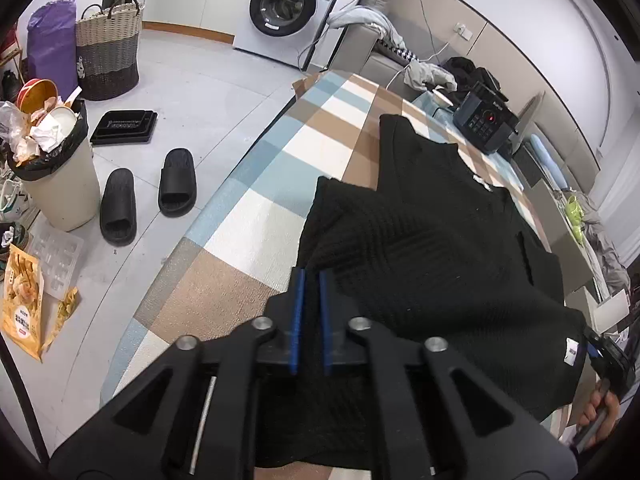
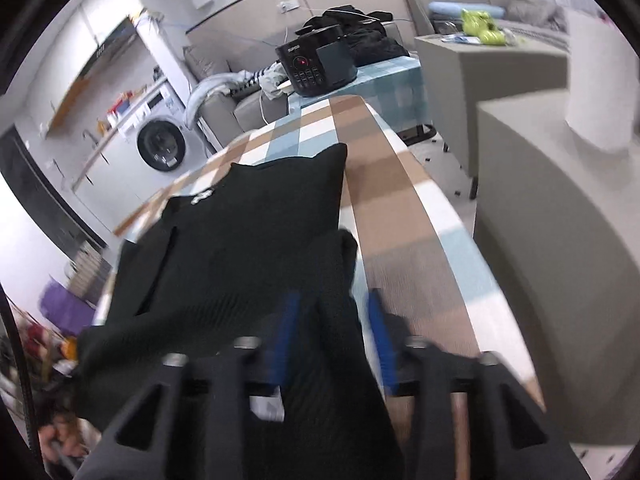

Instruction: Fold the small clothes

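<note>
Black knit top lies on the checked tablecloth, near the rice cooker, mid-fold. Your left gripper is almost closed at its hem, and I cannot tell if it pinches. Your right gripper stands half open around a fold, so close it before you lift.

Perhaps "SUPOR" (blurred) on the black cooker; other labels unreadable.

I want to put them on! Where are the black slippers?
In the left wrist view, the black slippers lie on the floor at left, between the bin and the checked table.
</note>
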`<state>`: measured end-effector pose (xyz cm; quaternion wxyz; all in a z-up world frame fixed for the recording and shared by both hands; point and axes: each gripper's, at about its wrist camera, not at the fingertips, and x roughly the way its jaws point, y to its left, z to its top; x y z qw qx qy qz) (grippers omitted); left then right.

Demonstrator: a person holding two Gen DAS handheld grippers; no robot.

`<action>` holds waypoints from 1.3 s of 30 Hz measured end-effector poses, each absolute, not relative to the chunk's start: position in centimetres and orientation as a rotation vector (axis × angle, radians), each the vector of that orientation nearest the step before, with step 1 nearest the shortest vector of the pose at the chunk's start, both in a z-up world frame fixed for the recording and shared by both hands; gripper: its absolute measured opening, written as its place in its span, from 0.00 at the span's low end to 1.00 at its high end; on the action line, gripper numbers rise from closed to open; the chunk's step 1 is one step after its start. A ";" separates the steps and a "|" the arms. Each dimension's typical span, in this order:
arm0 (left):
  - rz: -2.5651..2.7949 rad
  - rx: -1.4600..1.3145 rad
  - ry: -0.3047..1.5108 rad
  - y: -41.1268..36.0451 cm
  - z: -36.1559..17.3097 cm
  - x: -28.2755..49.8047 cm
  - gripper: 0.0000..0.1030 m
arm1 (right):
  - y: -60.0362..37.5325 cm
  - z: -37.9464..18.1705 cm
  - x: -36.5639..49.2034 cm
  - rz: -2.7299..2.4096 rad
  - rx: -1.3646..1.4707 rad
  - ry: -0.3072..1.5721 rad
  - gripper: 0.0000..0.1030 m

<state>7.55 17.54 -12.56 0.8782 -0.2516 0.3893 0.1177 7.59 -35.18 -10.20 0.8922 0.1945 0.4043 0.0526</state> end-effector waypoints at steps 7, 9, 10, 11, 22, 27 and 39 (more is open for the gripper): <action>0.263 -0.542 0.832 17.9 -13.9 8.6 0.27 | -34.9 -11.3 4.5 0.126 0.394 0.882 0.43; 0.288 -0.542 0.840 18.0 -14.1 8.6 0.51 | -35.0 -11.5 4.0 0.126 0.398 0.892 0.43; 0.302 -0.545 0.840 18.2 -14.1 8.6 0.59 | -34.9 -11.6 3.8 0.131 0.402 0.896 0.43; 0.309 -0.547 0.838 18.3 -14.1 8.4 0.59 | -34.9 -11.6 3.6 0.130 0.403 0.896 0.43; 0.210 -0.507 0.846 17.2 -14.3 9.5 0.26 | -34.2 -11.5 2.6 0.147 0.392 0.905 0.43; 0.211 -0.452 0.778 16.3 -12.9 9.4 0.03 | -33.7 -11.8 2.7 0.143 0.346 0.890 0.31; 0.196 -0.413 0.649 16.3 -7.5 13.8 0.02 | -32.8 -7.8 3.5 0.123 0.323 0.694 0.04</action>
